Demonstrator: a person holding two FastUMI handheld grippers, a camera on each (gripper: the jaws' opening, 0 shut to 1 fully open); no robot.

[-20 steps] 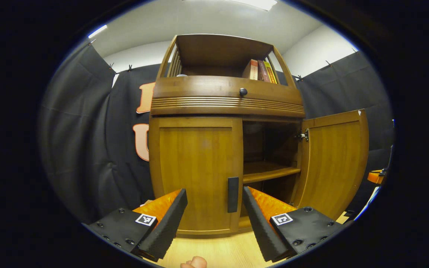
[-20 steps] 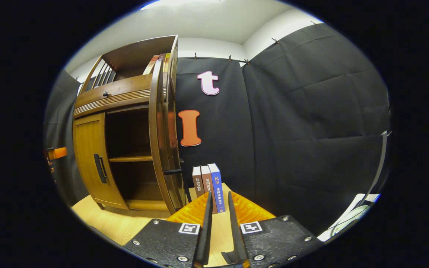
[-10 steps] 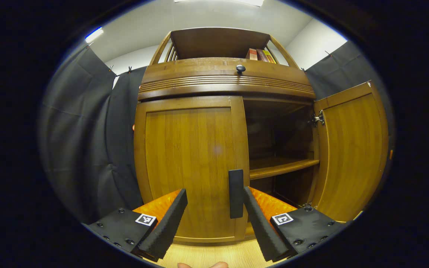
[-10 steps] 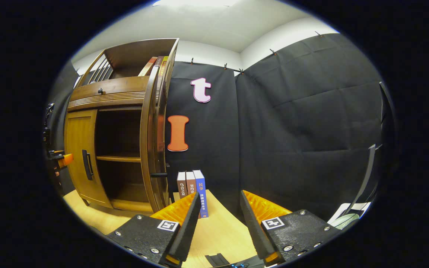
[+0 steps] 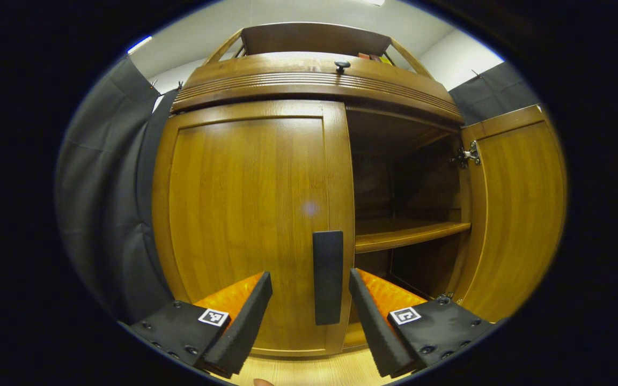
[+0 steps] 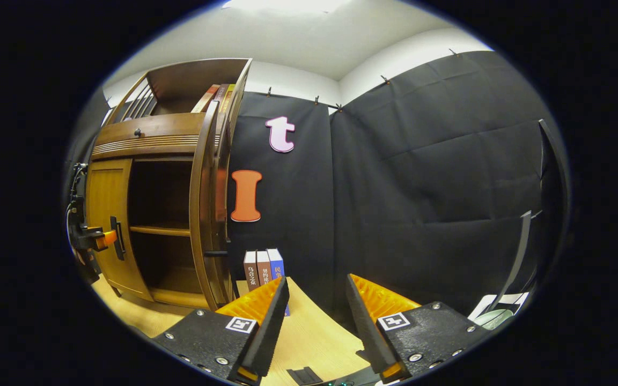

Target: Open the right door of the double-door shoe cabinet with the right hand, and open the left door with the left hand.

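Left gripper (image 5: 309, 292) jaws spread wide, nothing between the pads. Dead ahead of them, the left door (image 5: 250, 214) of the cabinet (image 5: 314, 86), shut flush. Its dark upright handle (image 5: 328, 276) stands in the gap between the fingers, nearer the right-hand finger (image 5: 373, 316) than the left-hand one; from this view I cannot tell whether either pad touches it. Right of the jaws, the right door (image 5: 513, 214) swung fully out, hinge (image 5: 467, 156) showing at its upper inner edge. Between the doors, the open compartment with one shelf (image 5: 408, 233) across it. Above the doors a ribbed drawer front with a small round knob (image 5: 342, 66). Pale wood floor (image 5: 309, 370) under the jaws. Right gripper (image 6: 314, 308) jaws also spread, empty, over the pale floor and facing the black cloth wall (image 6: 438, 187), well apart from the cabinet, which sits to their left. In the right gripper view the right door is seen edge-on, its handle (image 6: 215, 253) sticking out toward the wall; three books (image 6: 262, 268) stand upright on the floor just beyond the left-hand finger. Far left in that view, the left gripper sits at the left door's handle. More books (image 6: 215, 96) lean on the cabinet's top shelf.
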